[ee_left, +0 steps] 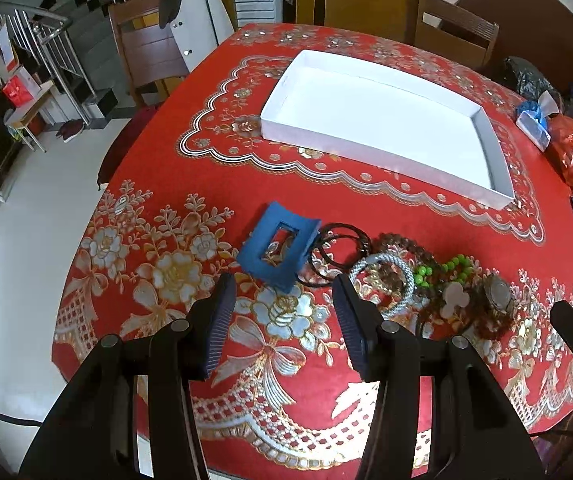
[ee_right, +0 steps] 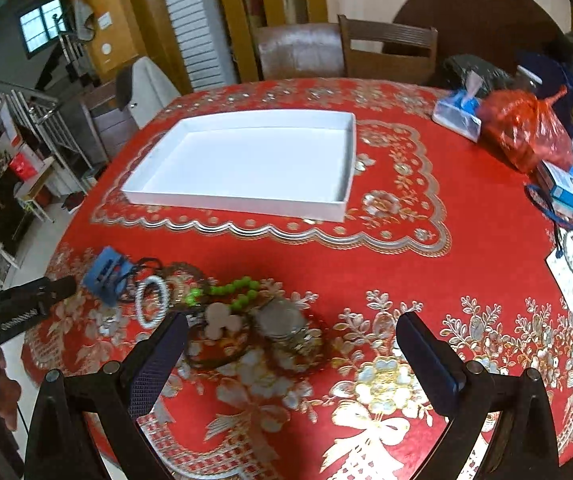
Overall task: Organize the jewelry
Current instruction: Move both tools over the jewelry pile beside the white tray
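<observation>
- While both the left hand-held gripper point(ee_left: 284, 320) and right hand-held gripper point(ee_right: 290, 360) hover with jaws apart, empty, the tangled heap of bead bracelets and bangles point(ee_right: 222, 316) lies outside, well short of the shallow white cardboard tray point(ee_right: 246, 160).
- Risk: intertwined pieces near the blue rectangular plastic hair claw point(ee_left: 276, 250) may drag out together.

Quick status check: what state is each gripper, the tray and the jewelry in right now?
Left gripper: open, empty.
Right gripper: open, empty.
Tray: empty, on the tablecloth.
Hair clip: on the cloth, outside the tray.
Green beads: in the pile, outside the tray.
White bracelet: in the pile, untouched.
</observation>
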Demonstrator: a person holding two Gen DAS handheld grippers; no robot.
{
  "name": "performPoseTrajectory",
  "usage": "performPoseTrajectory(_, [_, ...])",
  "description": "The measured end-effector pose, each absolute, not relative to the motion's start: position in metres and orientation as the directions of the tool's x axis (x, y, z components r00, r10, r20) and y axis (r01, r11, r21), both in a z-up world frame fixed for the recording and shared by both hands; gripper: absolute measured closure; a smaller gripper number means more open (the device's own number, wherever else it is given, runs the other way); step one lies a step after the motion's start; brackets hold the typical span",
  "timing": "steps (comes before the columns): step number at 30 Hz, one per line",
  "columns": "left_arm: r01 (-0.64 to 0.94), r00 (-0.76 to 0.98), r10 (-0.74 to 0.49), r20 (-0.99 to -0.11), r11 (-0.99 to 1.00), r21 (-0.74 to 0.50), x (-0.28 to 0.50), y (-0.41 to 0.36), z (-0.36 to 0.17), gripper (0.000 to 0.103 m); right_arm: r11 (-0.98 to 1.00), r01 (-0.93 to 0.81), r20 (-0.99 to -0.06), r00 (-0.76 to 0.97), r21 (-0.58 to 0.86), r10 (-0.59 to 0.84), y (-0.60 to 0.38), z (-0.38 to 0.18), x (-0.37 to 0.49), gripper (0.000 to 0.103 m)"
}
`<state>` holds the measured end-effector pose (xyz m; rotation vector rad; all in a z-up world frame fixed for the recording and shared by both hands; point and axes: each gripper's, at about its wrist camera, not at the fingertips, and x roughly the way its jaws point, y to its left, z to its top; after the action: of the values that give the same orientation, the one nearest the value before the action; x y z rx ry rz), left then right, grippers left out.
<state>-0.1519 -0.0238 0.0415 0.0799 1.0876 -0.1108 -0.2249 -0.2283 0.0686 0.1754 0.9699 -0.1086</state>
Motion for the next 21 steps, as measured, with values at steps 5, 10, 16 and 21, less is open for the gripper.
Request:
performPoseTrajectory(5, [0.130,0.472,-0.055,-0.880,0.992,0.008,-0.159,-0.027,0.044,0.054,0.984,0.142,-0.822,0.569,0.107,0.007,-0.224,0.075,-0.230,0.000])
performPoseTrajectory(10, [0.137,0.481,-0.063,-0.875,0.991,0.004,-0.165,-0.029,0.047,0.054,0.984,0.138,-0.817,0.576,0.111,0.012,-0.225,0.078,-0.235,0.000])
performPoseTrajectory(16, [0.141,0.479,-0.063,-0.875,0.990,0.005,-0.168,-0.032,0.048,0.054,0.988,0.127,-0.818,0.575,0.083,-0.006,-0.226,0.079,-0.237,0.000])
performPoseTrajectory(21, [0.141,0.477,-0.063,-0.877,0.990,0.005,-0.169,-0.033,0.048,0.054,0.988,0.127,-0.822,0.569,0.084,-0.003,-0.225,0.077,-0.237,0.000])
